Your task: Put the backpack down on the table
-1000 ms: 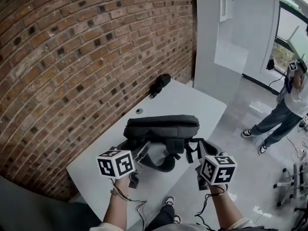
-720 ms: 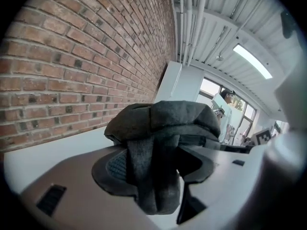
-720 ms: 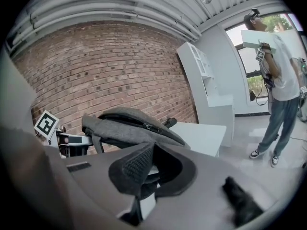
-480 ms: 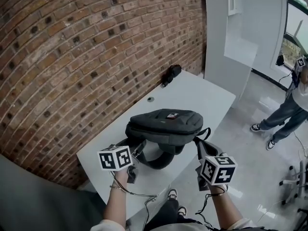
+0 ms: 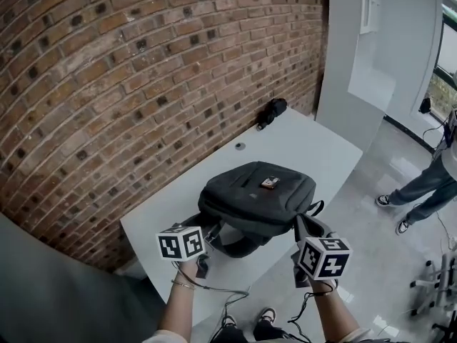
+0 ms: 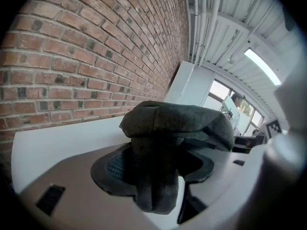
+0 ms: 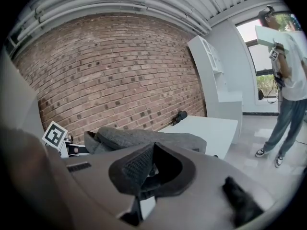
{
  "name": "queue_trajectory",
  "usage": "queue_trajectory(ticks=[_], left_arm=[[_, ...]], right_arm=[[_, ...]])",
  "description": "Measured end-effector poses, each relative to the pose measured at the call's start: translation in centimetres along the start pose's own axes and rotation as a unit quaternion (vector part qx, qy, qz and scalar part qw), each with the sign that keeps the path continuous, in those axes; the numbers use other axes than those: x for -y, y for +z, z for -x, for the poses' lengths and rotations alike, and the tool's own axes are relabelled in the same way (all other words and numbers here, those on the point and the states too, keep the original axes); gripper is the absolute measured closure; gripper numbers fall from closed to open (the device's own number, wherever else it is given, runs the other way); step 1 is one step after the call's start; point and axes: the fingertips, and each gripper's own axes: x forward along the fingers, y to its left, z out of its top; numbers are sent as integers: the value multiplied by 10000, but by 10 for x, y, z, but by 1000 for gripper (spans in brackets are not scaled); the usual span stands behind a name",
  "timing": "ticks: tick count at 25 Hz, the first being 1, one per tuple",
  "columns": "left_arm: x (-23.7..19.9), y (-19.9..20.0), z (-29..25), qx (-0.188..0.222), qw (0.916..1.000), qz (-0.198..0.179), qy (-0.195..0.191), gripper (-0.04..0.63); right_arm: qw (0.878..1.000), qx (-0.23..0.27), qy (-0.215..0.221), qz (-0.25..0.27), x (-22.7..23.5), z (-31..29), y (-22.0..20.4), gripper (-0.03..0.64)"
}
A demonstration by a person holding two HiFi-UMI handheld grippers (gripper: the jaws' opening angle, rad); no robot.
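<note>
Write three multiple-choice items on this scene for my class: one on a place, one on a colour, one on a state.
1. Where is the small black object?
A) at the far end of the table, by the brick wall
B) at the table's near edge
C) in the table's middle

2. What colour is the table's top?
A) brown
B) white
C) green

3. How is the backpack turned?
A) patch side up
B) patch side down
C) standing upright on its base

Answers:
1 A, it lies at the far end against the bricks.
2 B, the bare top is white.
3 A, the head view shows the patch on top.
</note>
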Motion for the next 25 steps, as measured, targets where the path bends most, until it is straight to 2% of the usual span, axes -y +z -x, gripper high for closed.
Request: queue_trajectory(ticks=[8,14,25], left_arm=[[-41,-35,5,-502,9987,16,-86,324],[-57,-64,8,-555,9982,80,-207,324],[-74,-117,9,-848,9961,10,-260,321]], right_arm=[[9985,-337,-440,-11,-22,2,-40,586],[9969,-410,-661,-88,-26,10,-63,586],[9972,-417,-620,-35,-55,7,-90,586]])
